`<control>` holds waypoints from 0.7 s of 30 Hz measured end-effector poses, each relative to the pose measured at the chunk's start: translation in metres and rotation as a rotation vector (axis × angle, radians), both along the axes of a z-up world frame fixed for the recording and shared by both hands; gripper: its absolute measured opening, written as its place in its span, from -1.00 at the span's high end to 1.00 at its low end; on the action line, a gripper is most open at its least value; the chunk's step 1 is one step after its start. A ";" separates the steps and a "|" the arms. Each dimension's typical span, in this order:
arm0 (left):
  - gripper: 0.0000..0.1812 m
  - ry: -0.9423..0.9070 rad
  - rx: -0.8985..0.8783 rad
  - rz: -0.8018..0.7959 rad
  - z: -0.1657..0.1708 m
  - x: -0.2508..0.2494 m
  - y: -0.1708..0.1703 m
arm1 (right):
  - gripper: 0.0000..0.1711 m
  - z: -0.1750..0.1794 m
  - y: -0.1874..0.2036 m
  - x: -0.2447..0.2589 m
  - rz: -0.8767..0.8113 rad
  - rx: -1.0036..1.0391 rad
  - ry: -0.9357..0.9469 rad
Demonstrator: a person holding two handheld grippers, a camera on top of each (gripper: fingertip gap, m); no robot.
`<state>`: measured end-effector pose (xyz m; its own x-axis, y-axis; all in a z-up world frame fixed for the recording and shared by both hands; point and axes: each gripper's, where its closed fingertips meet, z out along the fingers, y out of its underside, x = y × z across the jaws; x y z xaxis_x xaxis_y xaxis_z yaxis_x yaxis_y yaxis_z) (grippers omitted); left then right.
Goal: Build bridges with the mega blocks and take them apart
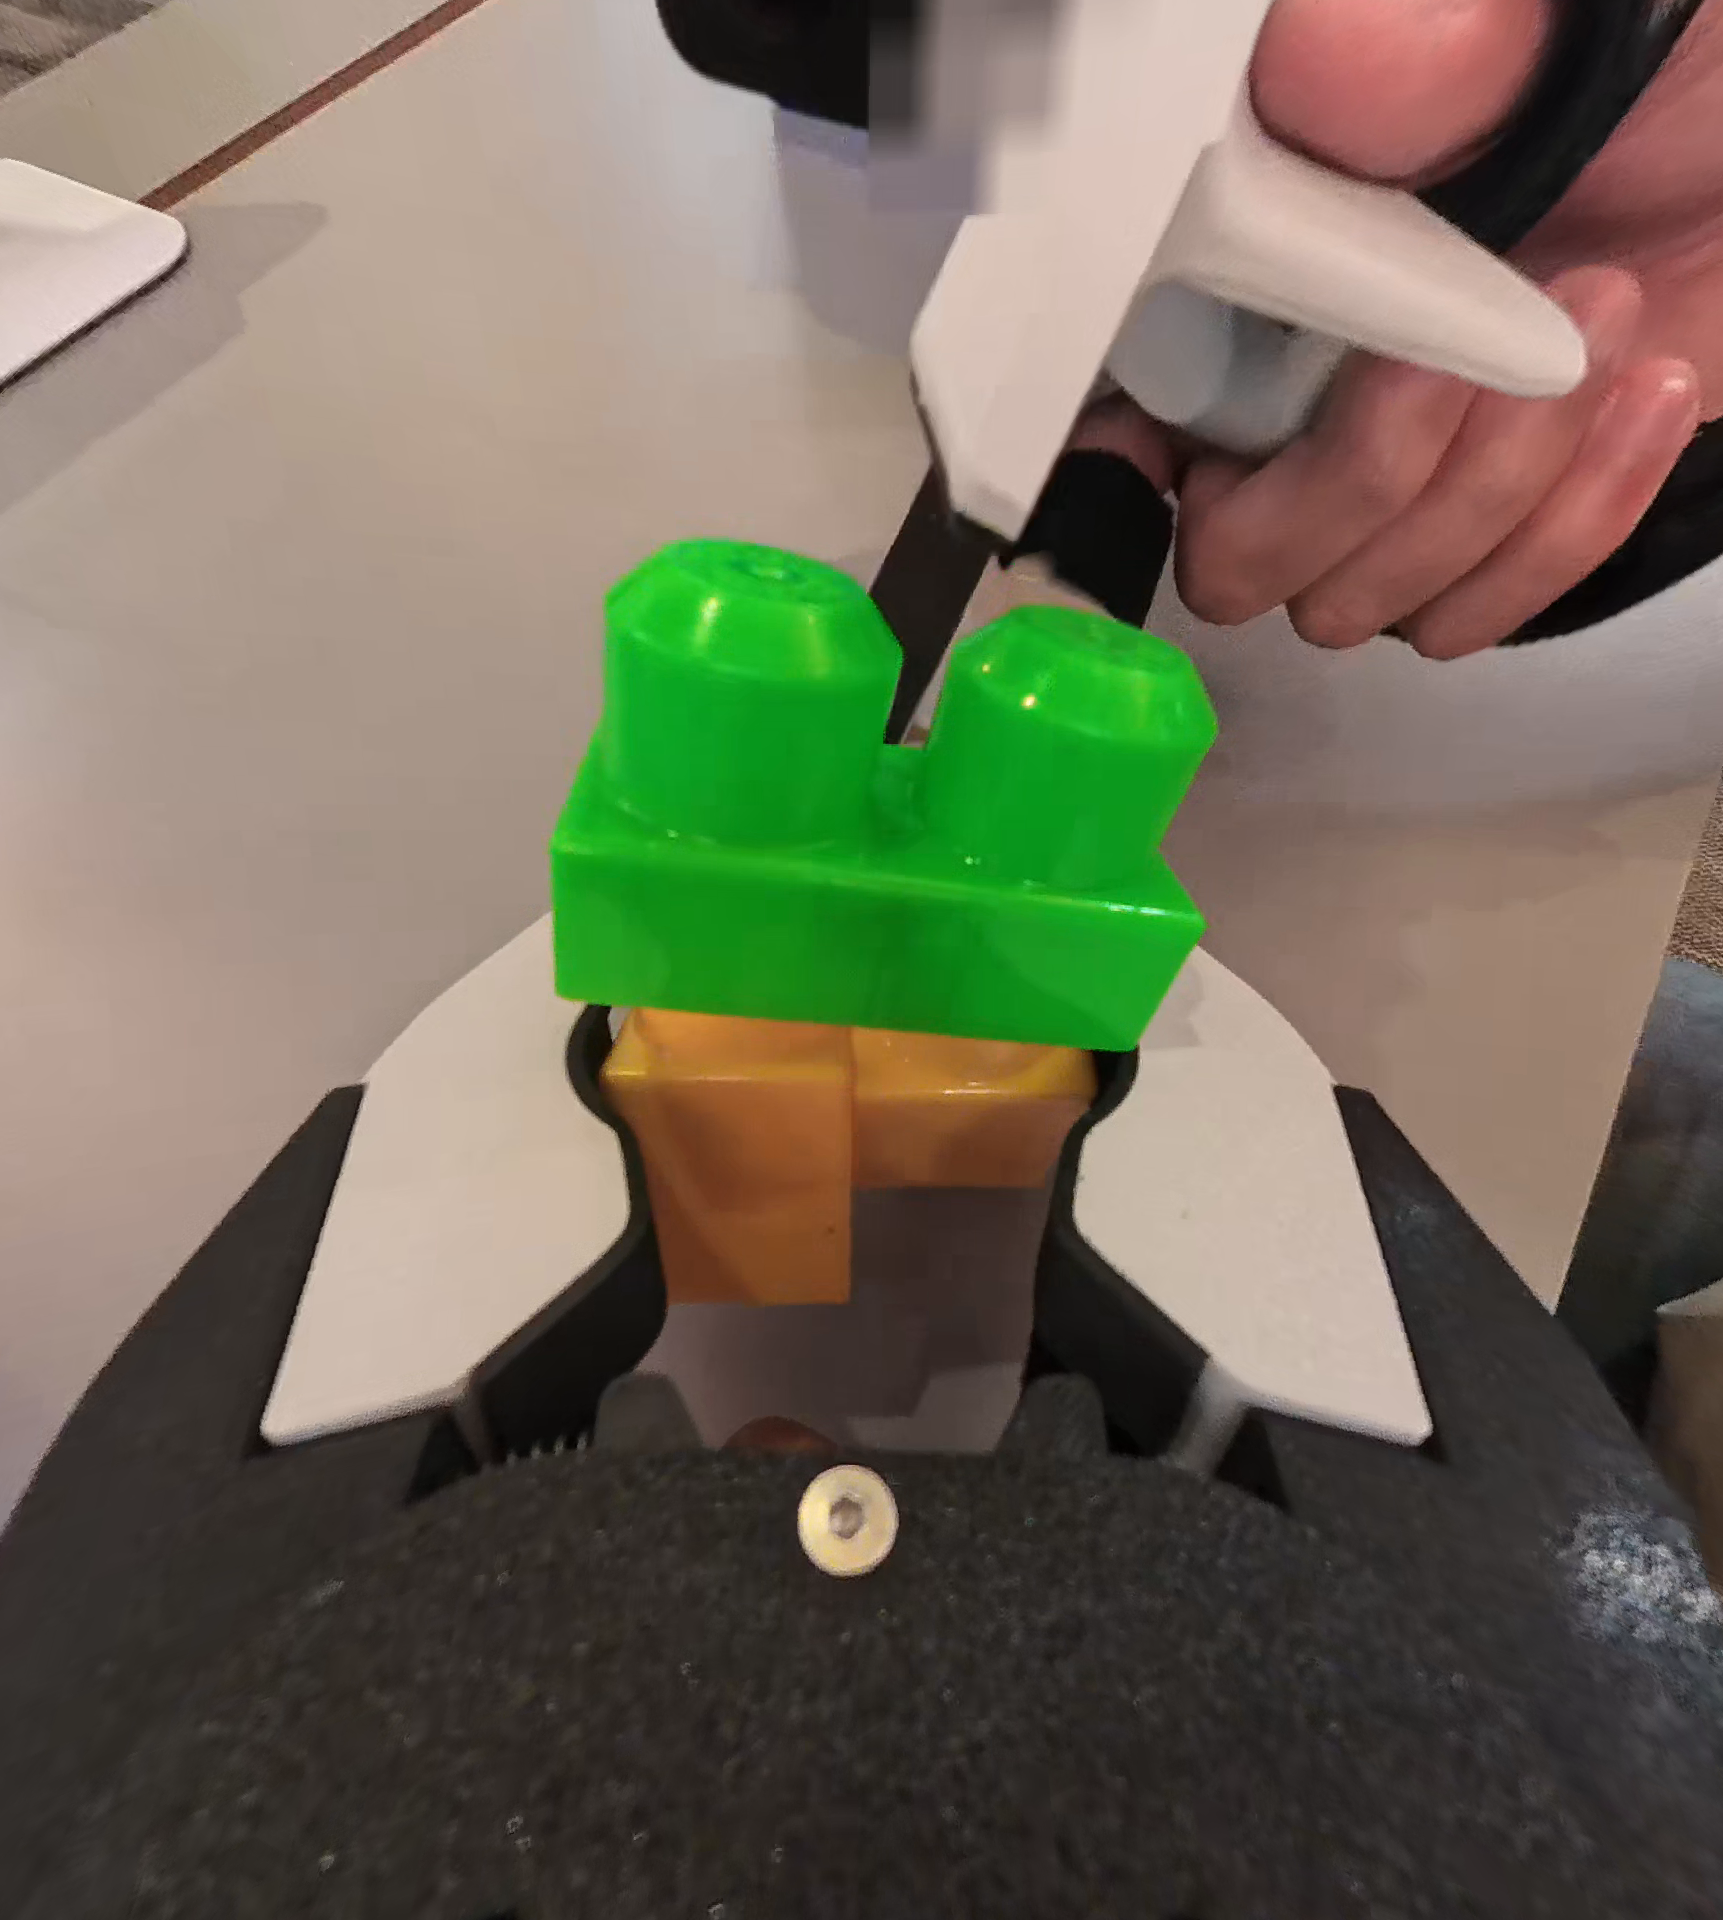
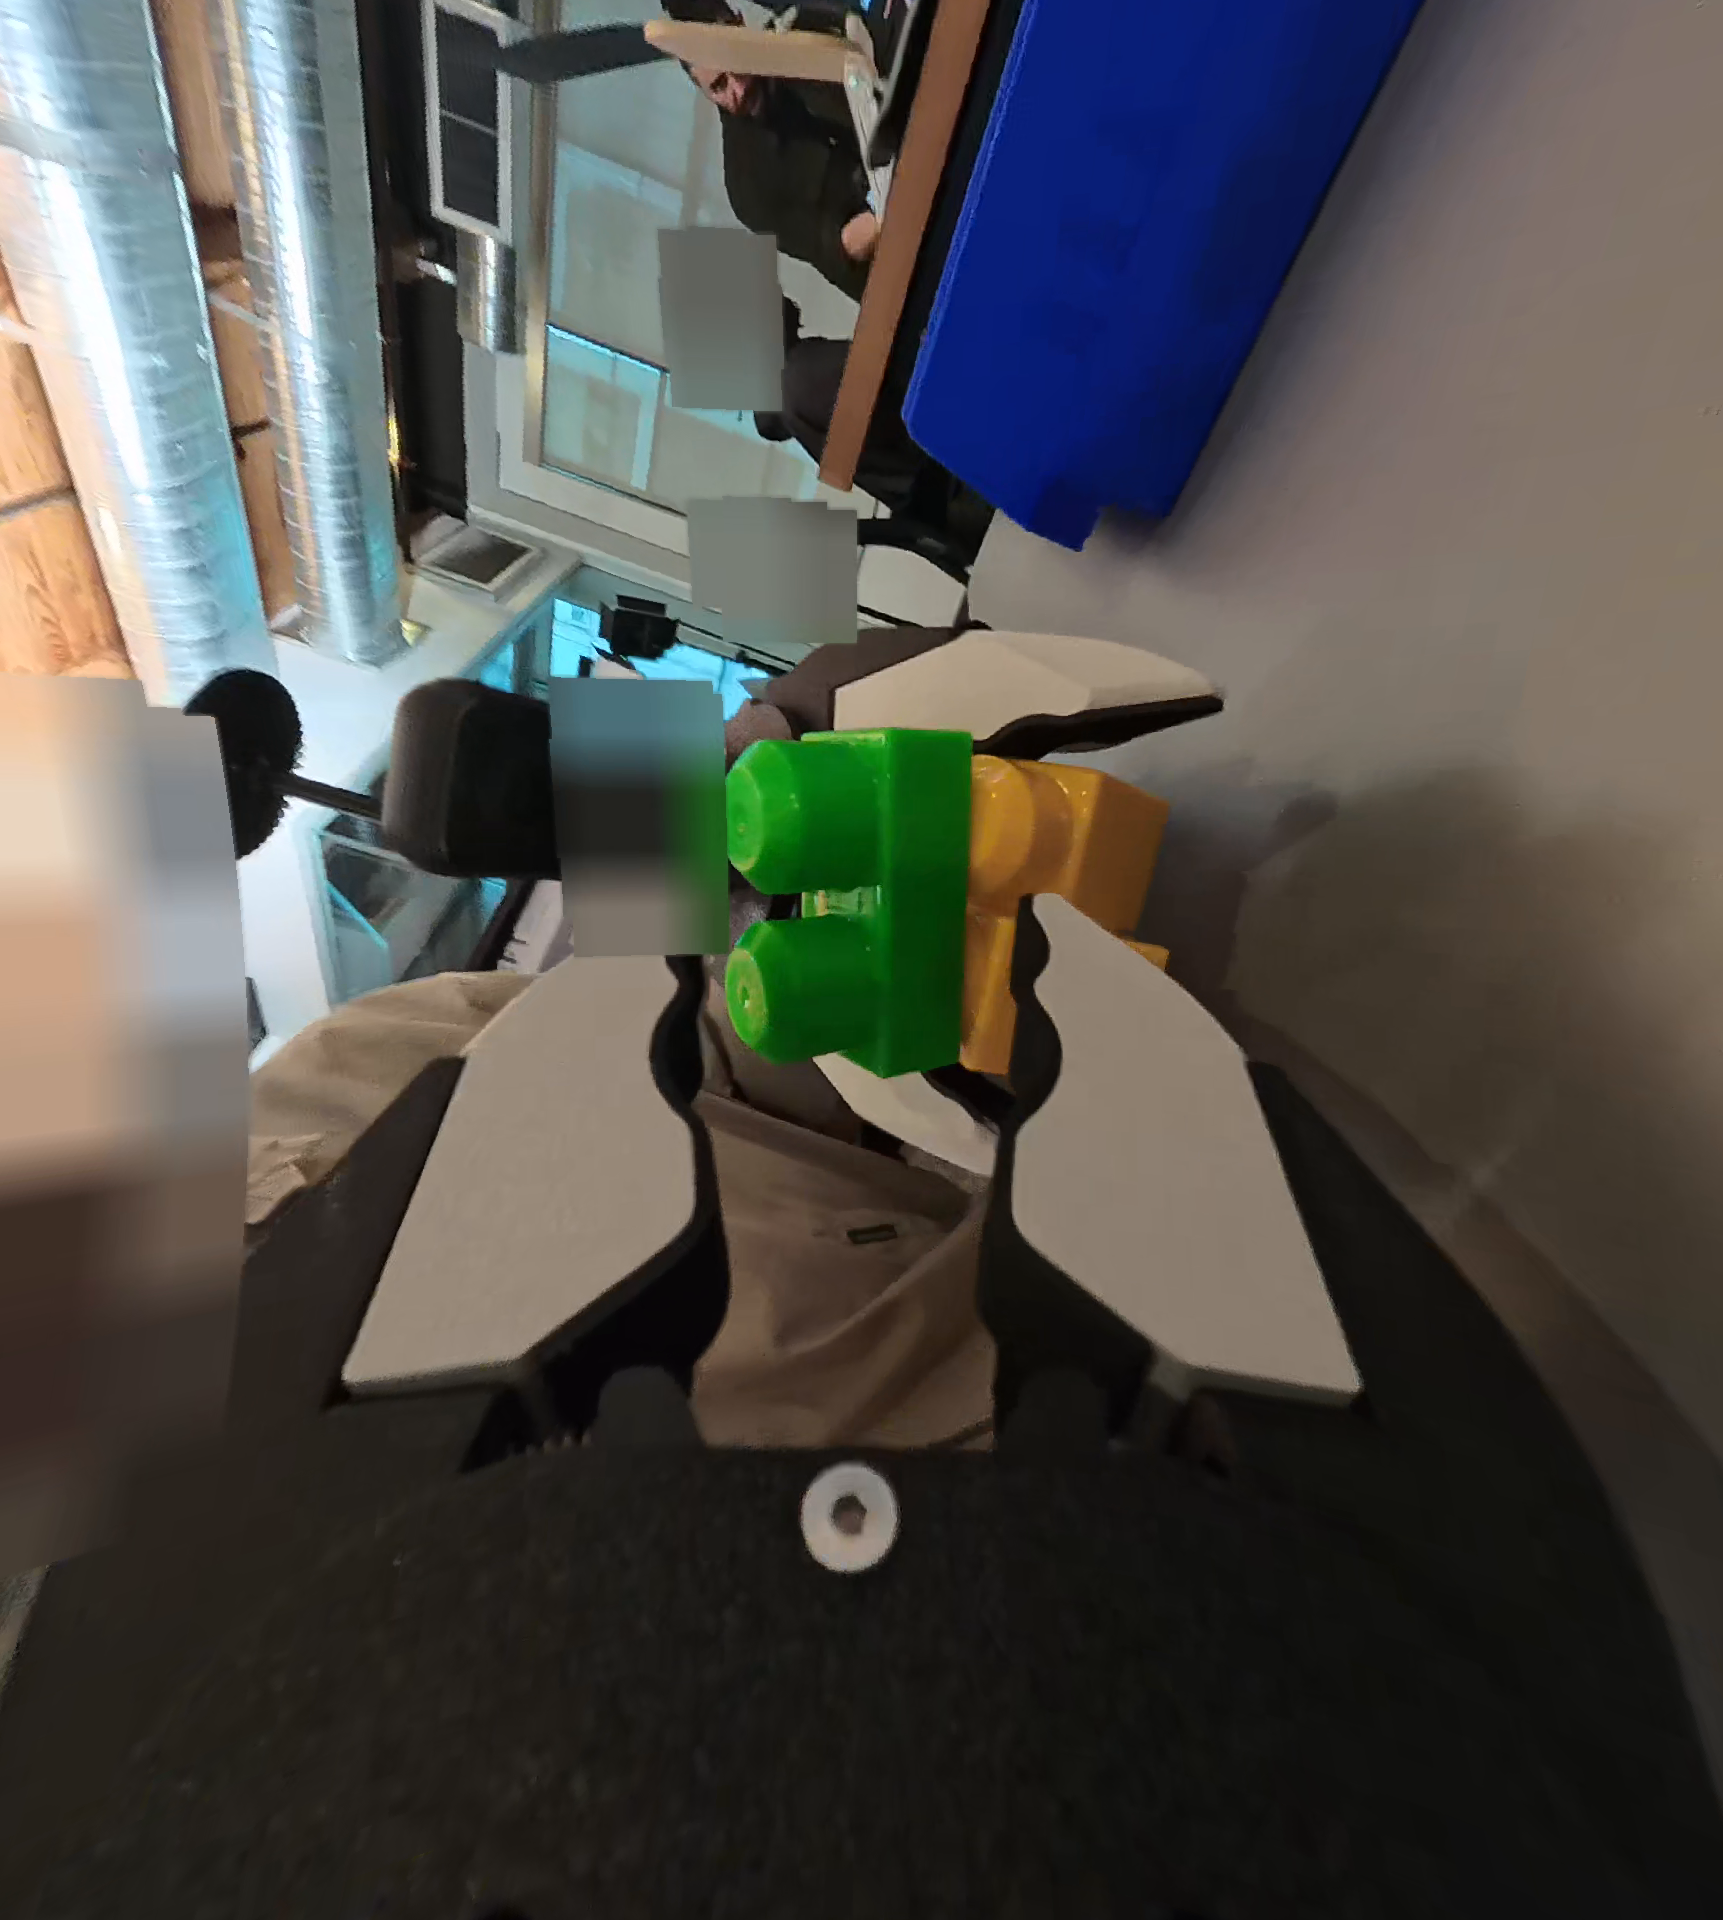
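Observation:
My left gripper (image 1: 852, 1049) is shut on a yellow block (image 1: 763, 1153) and holds it above the table. A green two-stud block (image 1: 867, 831) sits on top of it, slightly tilted. My right gripper (image 1: 1013, 613), held by a hand (image 1: 1459, 499), comes in from behind, its fingertips hidden by the green studs. In the right wrist view, turned sideways, my right gripper (image 2: 857, 956) is open with the green block (image 2: 898, 904) between its fingertips. The yellow block (image 2: 1075, 821) sits clamped between the left gripper's fingers (image 2: 1023, 675).
The pale table (image 1: 317, 623) runs under both grippers, with a brown edge strip at the back. A white pad (image 1: 36, 260) with a glass stands at the far left. A large blue block (image 2: 1148, 260) lies on the table. Carpet shows past the table's right edge.

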<state>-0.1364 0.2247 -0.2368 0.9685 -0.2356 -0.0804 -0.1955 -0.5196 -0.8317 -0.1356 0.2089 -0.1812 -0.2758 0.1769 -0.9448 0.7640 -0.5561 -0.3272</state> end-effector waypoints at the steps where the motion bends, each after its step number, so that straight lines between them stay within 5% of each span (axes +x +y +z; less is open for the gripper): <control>1: 0.02 0.000 -0.007 -0.008 -0.001 0.001 -0.001 | 0.38 -0.002 0.000 0.000 0.003 0.031 -0.003; 7: 0.02 0.007 -0.066 0.041 -0.010 -0.009 -0.003 | 0.53 0.002 0.010 0.000 -0.049 0.375 0.037; 13: 0.02 0.016 -0.048 0.045 -0.005 -0.008 -0.002 | 0.99 0.017 0.015 -0.005 -0.087 0.751 0.117; 21: 0.02 0.033 -0.031 0.035 0.002 -0.004 -0.002 | 1.00 0.031 0.009 -0.009 -0.076 0.931 0.175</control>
